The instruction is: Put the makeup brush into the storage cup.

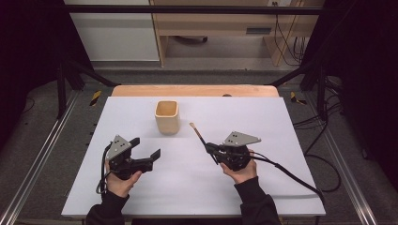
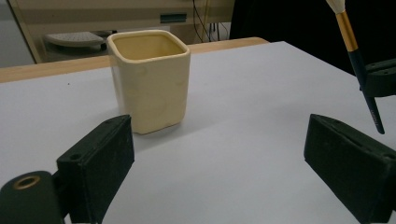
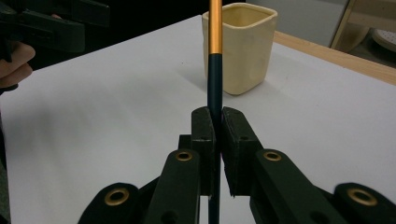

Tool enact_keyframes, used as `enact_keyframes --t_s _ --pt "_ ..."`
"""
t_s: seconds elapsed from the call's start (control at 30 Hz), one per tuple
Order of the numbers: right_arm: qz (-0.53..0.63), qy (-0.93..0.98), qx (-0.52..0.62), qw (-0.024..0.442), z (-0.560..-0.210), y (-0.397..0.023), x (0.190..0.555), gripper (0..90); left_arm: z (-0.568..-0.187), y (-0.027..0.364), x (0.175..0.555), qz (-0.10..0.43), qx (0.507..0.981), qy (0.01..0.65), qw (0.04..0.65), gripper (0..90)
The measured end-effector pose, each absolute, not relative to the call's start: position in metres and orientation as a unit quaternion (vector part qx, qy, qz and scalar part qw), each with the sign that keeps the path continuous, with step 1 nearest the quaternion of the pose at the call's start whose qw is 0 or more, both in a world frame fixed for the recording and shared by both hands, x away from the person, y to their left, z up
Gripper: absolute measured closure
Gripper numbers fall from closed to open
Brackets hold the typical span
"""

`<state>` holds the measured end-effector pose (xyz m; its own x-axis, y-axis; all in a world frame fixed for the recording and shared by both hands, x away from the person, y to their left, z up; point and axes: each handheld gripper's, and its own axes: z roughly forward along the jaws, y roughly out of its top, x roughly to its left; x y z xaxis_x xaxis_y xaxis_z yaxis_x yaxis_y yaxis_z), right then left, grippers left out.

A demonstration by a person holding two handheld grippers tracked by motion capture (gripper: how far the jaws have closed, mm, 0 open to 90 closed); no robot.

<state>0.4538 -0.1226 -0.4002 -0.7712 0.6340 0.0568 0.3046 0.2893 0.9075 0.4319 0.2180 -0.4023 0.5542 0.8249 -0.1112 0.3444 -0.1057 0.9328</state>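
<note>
A cream square cup [image 1: 167, 117] stands upright on the white table [image 1: 141, 187], near its far middle; it looks empty from above [image 2: 149, 79] [image 3: 240, 44]. My right gripper [image 1: 211, 149] is shut on a brush [image 1: 198, 133] with a dark handle, a gold band and a pale tip. In the right gripper view the handle [image 3: 215, 74] runs up from between the pressed jaws, in front of the cup. The brush tip points toward the cup, a short way to its right. My left gripper [image 1: 146, 147] stands open with nothing between its jaws, left of and nearer than the cup [image 2: 219, 168].
A wooden strip [image 1: 195, 90] edges the table's far side. Beyond it stand a pale cabinet and wooden furniture [image 1: 225, 28] on the floor. Black frame bars [image 1: 65, 75] and cables [image 1: 324, 136] flank the table. The right gripper's cable [image 1: 291, 176] trails over the table's right front.
</note>
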Motion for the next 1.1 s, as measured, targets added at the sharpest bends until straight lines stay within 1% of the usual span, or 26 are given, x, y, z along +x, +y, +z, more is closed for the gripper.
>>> enact_keyframes --t_s 1.1 --pt "0.538 0.773 0.298 0.157 -0.401 -0.119 0.451 84.3 -0.382 0.169 0.444 0.207 0.693 0.390 0.570 10.3"
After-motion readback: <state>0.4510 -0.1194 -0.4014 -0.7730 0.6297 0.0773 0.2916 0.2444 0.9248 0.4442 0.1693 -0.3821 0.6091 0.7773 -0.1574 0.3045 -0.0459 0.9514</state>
